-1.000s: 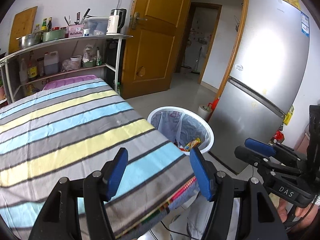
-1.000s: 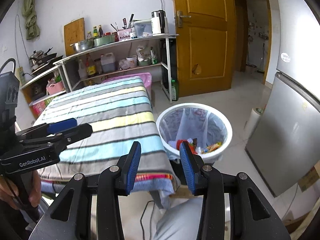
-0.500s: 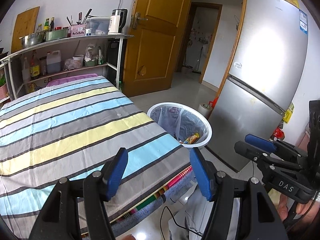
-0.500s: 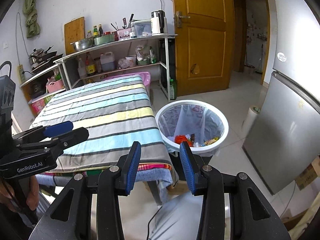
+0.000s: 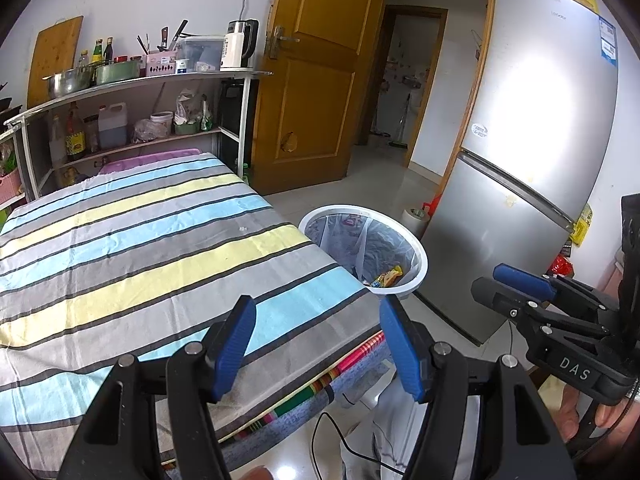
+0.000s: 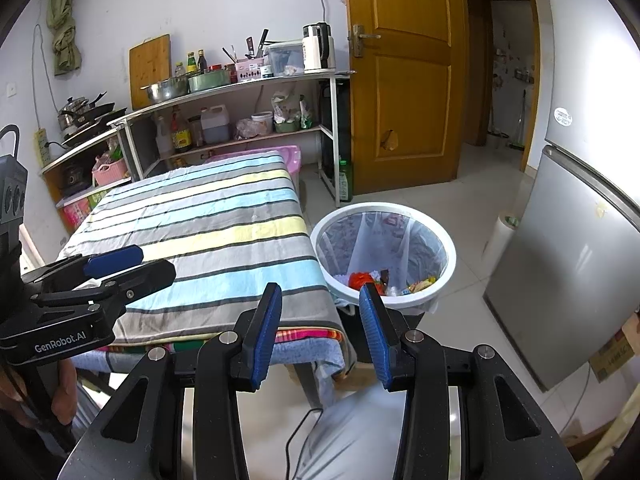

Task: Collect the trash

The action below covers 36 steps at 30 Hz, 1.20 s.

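Observation:
A white round trash bin (image 5: 416, 248) with a clear liner stands on the floor beside the striped table (image 5: 140, 248); it also shows in the right wrist view (image 6: 448, 248). Colourful wrappers (image 6: 360, 280) lie at its bottom. My left gripper (image 5: 318, 344) is open and empty, held back over the table's near corner. My right gripper (image 6: 320, 328) is open and empty, held back from the table edge and the bin. Each gripper shows in the other's view: the right one (image 5: 520, 284) and the left one (image 6: 120, 264).
A silver fridge (image 5: 532, 160) stands right of the bin. A brown door (image 6: 404, 80) and a kitchen shelf (image 6: 240, 84) with pots and bottles are behind the table. A black cable (image 6: 304, 424) hangs near my legs.
Both grippers have pulled back and risen a little, so the table and bin look farther away. Both stay open and empty.

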Tool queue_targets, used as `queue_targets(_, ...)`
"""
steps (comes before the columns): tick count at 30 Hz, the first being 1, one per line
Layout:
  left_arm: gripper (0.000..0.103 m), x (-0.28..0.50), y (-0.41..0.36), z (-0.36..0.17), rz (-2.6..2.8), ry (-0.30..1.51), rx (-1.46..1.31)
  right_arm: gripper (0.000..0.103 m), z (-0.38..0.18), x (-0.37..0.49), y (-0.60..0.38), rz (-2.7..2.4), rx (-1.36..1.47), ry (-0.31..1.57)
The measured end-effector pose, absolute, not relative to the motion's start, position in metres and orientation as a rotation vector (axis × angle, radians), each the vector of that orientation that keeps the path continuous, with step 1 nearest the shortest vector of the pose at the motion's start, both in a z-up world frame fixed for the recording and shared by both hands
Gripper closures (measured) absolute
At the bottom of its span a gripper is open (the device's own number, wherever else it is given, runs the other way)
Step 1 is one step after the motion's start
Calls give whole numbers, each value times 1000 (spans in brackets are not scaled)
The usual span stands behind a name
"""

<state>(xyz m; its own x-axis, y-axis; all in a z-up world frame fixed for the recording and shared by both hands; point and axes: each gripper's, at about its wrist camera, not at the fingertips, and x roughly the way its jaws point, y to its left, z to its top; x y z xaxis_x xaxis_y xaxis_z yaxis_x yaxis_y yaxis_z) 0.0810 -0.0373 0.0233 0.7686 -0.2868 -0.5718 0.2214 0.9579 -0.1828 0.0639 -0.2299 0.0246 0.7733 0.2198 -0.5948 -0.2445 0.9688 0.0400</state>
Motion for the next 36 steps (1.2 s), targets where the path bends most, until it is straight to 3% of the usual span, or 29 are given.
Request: queue_targets(36, 37, 79, -35, 25, -267, 638, -101, 61, 26, 65, -228, 251, -44, 640)
